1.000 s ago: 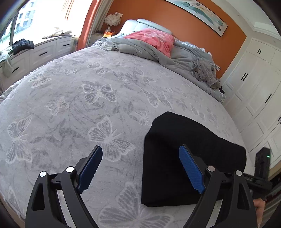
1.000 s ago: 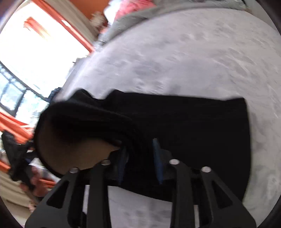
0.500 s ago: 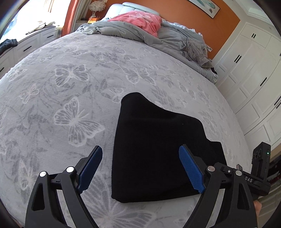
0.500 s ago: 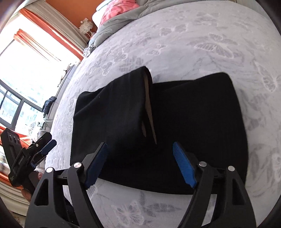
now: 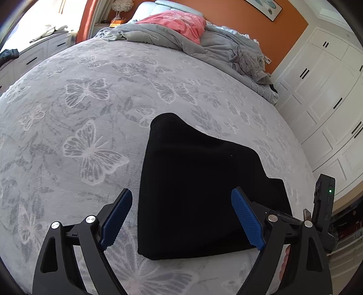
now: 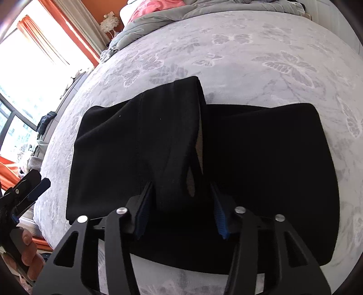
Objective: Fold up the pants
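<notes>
Through the left wrist camera I see my left tool [image 5: 181, 217] low in the frame with its blue pads spread wide and nothing between them that they press; it is released. The black pants [image 5: 199, 192] lie folded on the bed [image 5: 90, 102], in the lower middle of the frame, their near left edge sitting between the two pads. The bed cover is pale grey with a butterfly print and fills most of the view. At the top a rumpled grey duvet [image 5: 215, 45] is pushed toward the head of the bed, with a pink cloth [image 5: 179, 22] on it. Behind runs an orange wall [image 5: 283, 29] with a framed picture [image 5: 265, 6] at the upper right. White cupboards [image 5: 329, 90] line the right edge, and white drawers [image 5: 34, 56] stand under a bright window at the upper left. The black body of the other tool pokes in at the lower right.

Through the right wrist camera my right tool [image 6: 181, 211] sits at the bottom centre, and its jaws have just been closing; a raised fold of the pants [image 6: 261, 170] stands between the pads, which look clenched on it. The pants spread across the middle of the frame on the same butterfly cover [image 6: 249, 45]. Orange curtains [image 6: 45, 34] and a sunlit window [image 6: 27, 79] take the upper left. The left tool [image 6: 29, 192] and the hand [image 6: 29, 251] holding it show at the lower left edge.
</notes>
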{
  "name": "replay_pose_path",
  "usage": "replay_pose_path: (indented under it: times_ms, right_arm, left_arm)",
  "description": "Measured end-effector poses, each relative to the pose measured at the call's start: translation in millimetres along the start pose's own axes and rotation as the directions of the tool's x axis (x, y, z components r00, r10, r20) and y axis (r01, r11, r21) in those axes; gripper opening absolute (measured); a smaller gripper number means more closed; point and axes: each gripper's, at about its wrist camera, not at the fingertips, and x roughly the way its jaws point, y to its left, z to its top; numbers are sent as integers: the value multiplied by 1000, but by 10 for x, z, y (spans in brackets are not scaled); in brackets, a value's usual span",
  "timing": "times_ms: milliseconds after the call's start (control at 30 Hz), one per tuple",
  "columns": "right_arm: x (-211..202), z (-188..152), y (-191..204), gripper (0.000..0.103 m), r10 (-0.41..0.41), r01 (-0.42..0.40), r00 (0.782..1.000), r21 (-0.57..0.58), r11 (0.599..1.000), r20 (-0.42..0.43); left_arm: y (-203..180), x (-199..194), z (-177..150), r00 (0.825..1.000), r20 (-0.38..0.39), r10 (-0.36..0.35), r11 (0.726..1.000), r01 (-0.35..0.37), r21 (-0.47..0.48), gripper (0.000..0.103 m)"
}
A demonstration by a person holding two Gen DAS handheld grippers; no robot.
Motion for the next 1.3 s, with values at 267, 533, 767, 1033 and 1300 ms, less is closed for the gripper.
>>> replay_pose_path:
  times_ms: [267,533,767,1033,1300]
  right_arm:
    - [46,22,-42,49,39,-38,999,44,998,-8]
    - [38,3,-25,48,22,-22,1000,29,999,-4]
    - [47,14,-31,49,35,-35,999,54,998,-2]
    - [57,30,-59,52,39,-39,999,69,997,-7]
    - [77,18,-13,54,25,-25,1000,55,998,-5]
  left_arm:
    - [51,-17,25,1000,5,-1,1000,1,-19,86]
    - [-11,34,-16,1000,-3,16,1000,-16,7,86]
    - [-28,49,-23,1000,-1,18,1000,-18,14,86]
    - [-2,75,-7,1000,-4,20,1000,-20,8,86]
    - [10,117,-1,999,-11,34,999,-34,7,86]
